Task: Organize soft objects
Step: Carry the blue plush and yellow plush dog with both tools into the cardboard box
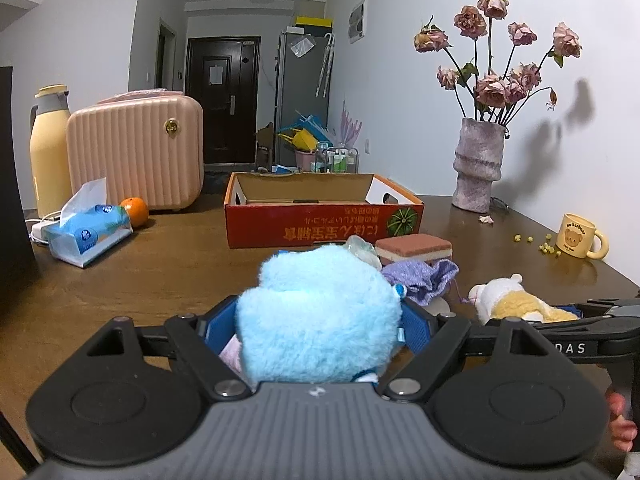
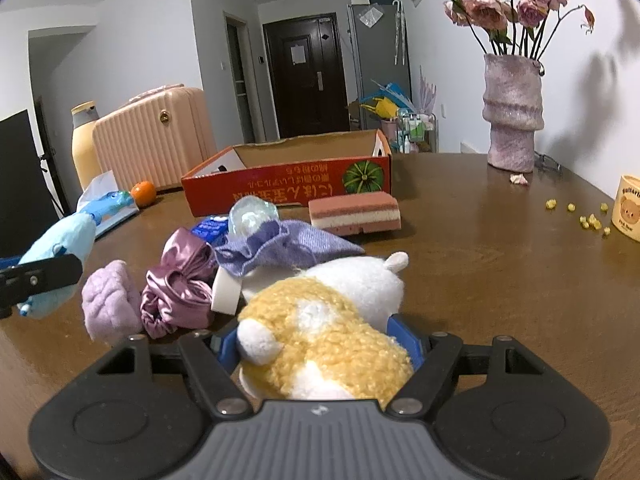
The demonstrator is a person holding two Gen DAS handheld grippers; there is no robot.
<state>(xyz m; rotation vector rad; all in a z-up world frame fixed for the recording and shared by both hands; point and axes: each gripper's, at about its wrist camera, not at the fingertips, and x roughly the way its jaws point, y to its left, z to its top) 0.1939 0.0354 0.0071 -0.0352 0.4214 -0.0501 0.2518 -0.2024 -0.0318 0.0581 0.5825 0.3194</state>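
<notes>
My left gripper [image 1: 318, 332] is clamped on a fluffy sky-blue plush toy [image 1: 316, 316], its blue pads pressed into the pile on both sides, the toy held above the brown wooden table [image 1: 168, 276]. My right gripper [image 2: 320, 344] has a yellow-and-white plush animal [image 2: 324, 332] between its blue pads, curly yellow coat, white head with a small round ear, lying toward the near edge of the table; whether the pads squeeze it I cannot tell. Behind both toys sits an open red cardboard box [image 1: 320, 226] printed with a green pumpkin, near the table's far edge. Only the right wrist view shows the pile to the left: a lilac fuzzy bundle [image 2: 108, 304], a mauve satin cloth [image 2: 180, 288], a purple knitted pouch [image 2: 280, 246] and a striped sponge [image 2: 356, 210]. The left wrist view alone shows whole the bear mug [image 1: 580, 236] by the right edge and the tissue pack [image 1: 88, 236] at left.
</notes>
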